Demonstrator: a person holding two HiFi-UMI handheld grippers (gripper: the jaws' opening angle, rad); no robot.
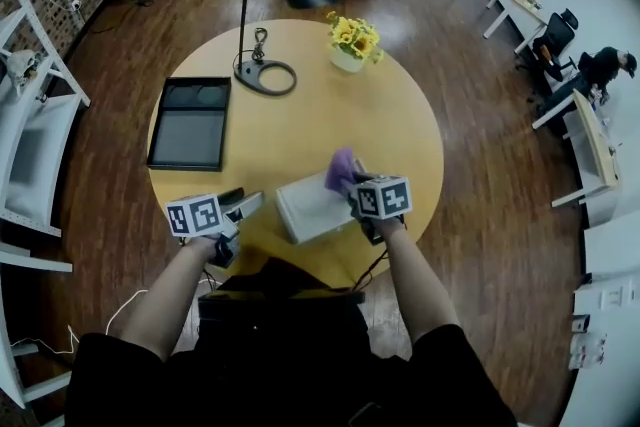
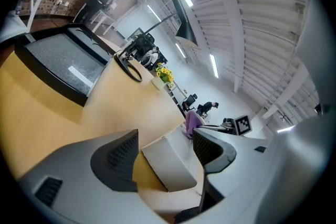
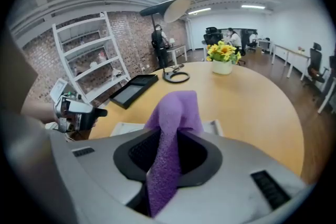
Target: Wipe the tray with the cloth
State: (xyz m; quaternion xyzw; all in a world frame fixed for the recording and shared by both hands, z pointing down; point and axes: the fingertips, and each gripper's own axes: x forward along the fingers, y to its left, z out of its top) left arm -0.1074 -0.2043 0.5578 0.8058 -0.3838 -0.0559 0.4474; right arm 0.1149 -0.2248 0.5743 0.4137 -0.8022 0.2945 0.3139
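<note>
Purple cloth (image 3: 176,113) in my right claw (image 3: 168,139), at the white tray (image 1: 310,210).
Nearest me, my left claw (image 2: 165,139) has its jaws wide apart and holds nothing. The white tray sits just ahead of it, near the front edge of the table (image 1: 300,125). My right claw is clamped on the cloth, at the tray's far right corner. Farther off are a black tray (image 1: 190,125), a lamp (image 1: 265,75) and yellow flowers (image 1: 353,40).

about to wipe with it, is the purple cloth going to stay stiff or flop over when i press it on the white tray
Probably floppy: the purple cloth bends over at its top above the right tongs that pinch it. Likely light, as it bunches thin between them. Its nubbly surface should grip rather than slip.
</note>
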